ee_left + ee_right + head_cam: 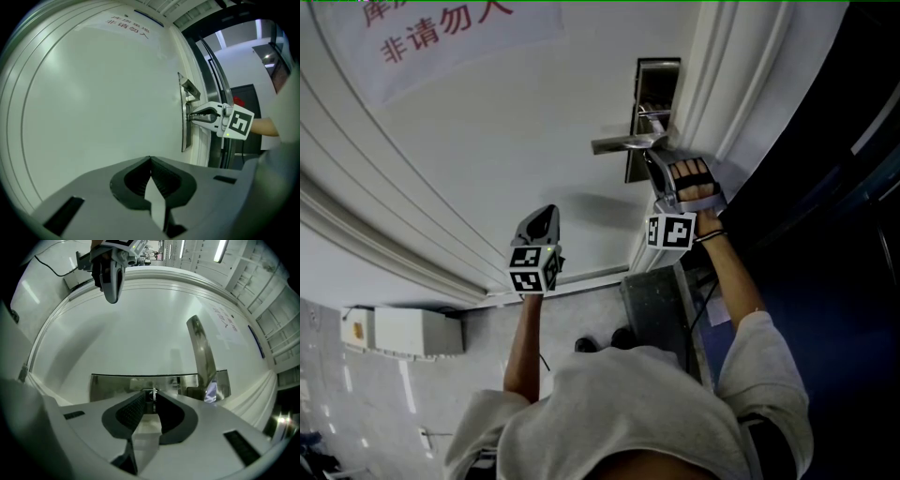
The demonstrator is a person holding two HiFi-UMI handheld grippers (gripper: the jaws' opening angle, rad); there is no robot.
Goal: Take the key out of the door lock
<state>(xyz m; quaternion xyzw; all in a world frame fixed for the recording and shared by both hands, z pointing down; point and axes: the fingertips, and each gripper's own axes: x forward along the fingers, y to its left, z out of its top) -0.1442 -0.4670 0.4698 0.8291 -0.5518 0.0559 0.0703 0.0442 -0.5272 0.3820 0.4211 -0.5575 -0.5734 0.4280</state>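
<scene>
A steel lock plate (pixel 656 80) with a lever handle (pixel 619 143) sits on the white door (pixel 487 141). My right gripper (pixel 654 155) is pressed up to the plate just below the handle. In the right gripper view its fingertips (pixel 140 401) close in on a small metal key (pixel 153 393) that sticks out of the plate (pixel 117 385), beside the handle (pixel 202 348). The left gripper view shows it side-on (pixel 191 117) at the plate (pixel 183 133). My left gripper (pixel 548 211) hovers to the left, off the door, tips together and holding nothing (pixel 150 161).
A paper notice with red characters (pixel 441 28) hangs on the door above. The moulded door frame (pixel 722 84) runs beside the lock, with a dark opening (pixel 834 187) past it. A white box (pixel 408 330) lies on the floor at lower left.
</scene>
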